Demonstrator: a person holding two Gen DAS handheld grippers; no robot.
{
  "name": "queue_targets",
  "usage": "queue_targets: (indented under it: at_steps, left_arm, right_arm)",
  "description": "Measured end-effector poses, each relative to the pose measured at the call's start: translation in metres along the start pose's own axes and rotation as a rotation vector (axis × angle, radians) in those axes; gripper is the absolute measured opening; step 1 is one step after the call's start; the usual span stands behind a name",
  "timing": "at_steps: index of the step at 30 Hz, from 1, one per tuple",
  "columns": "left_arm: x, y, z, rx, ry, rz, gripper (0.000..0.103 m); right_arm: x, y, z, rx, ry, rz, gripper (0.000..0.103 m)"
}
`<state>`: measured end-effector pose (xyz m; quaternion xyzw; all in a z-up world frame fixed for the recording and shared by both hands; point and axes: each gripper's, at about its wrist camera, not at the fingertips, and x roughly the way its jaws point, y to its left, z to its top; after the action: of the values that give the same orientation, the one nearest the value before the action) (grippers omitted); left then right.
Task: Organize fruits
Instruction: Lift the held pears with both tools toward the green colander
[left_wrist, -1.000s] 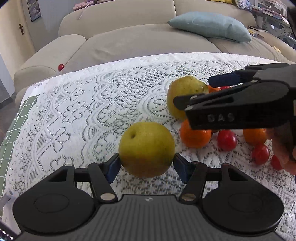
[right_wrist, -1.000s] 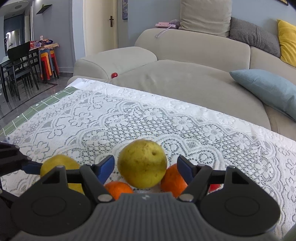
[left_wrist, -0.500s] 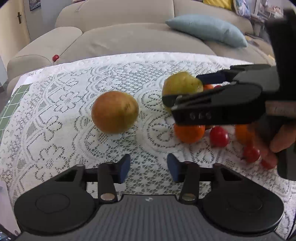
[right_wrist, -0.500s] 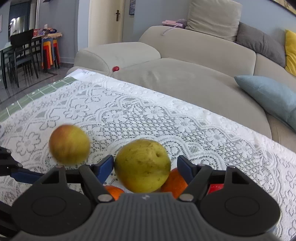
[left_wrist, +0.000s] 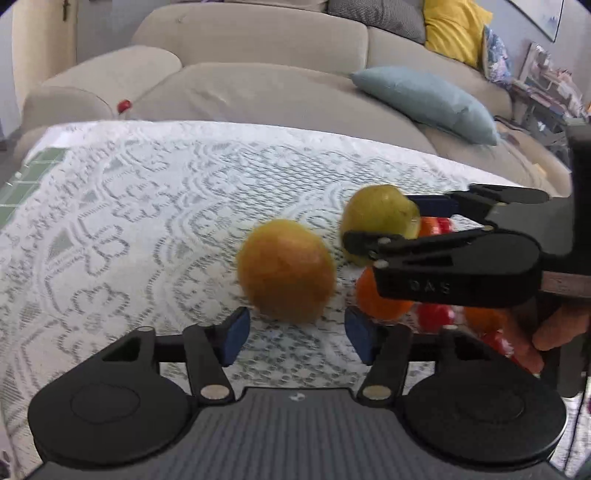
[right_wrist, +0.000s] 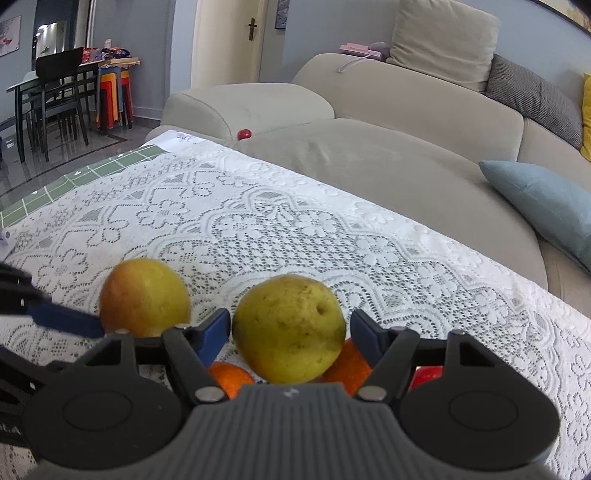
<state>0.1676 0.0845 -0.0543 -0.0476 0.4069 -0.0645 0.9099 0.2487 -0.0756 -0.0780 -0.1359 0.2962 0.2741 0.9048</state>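
A yellow-orange apple (left_wrist: 286, 269) lies on the lace tablecloth (left_wrist: 147, 221) just ahead of my left gripper (left_wrist: 297, 336). Its jaws are opening and its blue pads do not touch the fruit. The same apple (right_wrist: 144, 297) shows at the left of the right wrist view, with a left gripper finger (right_wrist: 66, 321) beside it. A green-yellow apple (right_wrist: 290, 328) sits between the pads of my right gripper (right_wrist: 290, 334). Those jaws are closing, with a thin gap still at the right pad. In the left wrist view the right gripper (left_wrist: 397, 221) straddles that apple (left_wrist: 373, 214).
Oranges (left_wrist: 384, 302) and red tomatoes (left_wrist: 432, 317) cluster under the right gripper, and an orange (right_wrist: 229, 376) shows below it. A hand (left_wrist: 554, 328) holds that gripper. A beige sofa (left_wrist: 258, 85) with a blue cushion (left_wrist: 424, 99) and a small red ball (left_wrist: 125, 105) stands behind the table.
My left gripper let go of the yellow-orange apple, narrowed its jaws, then widened them again. The apple now lies just ahead of its tips. The right jaws narrowed slightly around the green-yellow apple.
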Motion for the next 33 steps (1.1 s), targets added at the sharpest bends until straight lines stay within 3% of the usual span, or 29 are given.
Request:
queue_targets:
  at_steps: [3, 7, 12, 16, 20, 33]
  left_arm:
    - [-0.002, 0.000, 0.000, -0.001, -0.025, 0.015, 0.080]
    - [-0.008, 0.004, 0.000, -0.038, -0.076, -0.022, 0.085]
    - [-0.010, 0.020, 0.006, -0.152, -0.102, -0.063, 0.087]
    - [-0.001, 0.026, 0.014, -0.221, -0.075, -0.094, 0.087]
    - [0.008, 0.024, 0.017, -0.216, -0.063, -0.079, 0.087]
    - [0.030, 0.033, 0.018, -0.285, -0.017, -0.066, 0.086]
  right_arm:
    - [0.001, 0.002, -0.002, -0.026, -0.003, -0.006, 0.068]
    - [0.002, 0.003, -0.004, -0.048, -0.008, -0.003, 0.068]
    - [0.002, 0.003, -0.005, -0.067, -0.015, 0.003, 0.067]
    - [0.004, 0.006, -0.006, -0.069, -0.016, 0.006, 0.069]
    - [0.004, 0.007, -0.006, -0.081, -0.024, -0.002, 0.065]
    - [0.012, -0.002, -0.004, -0.078, -0.011, 0.024, 0.067]
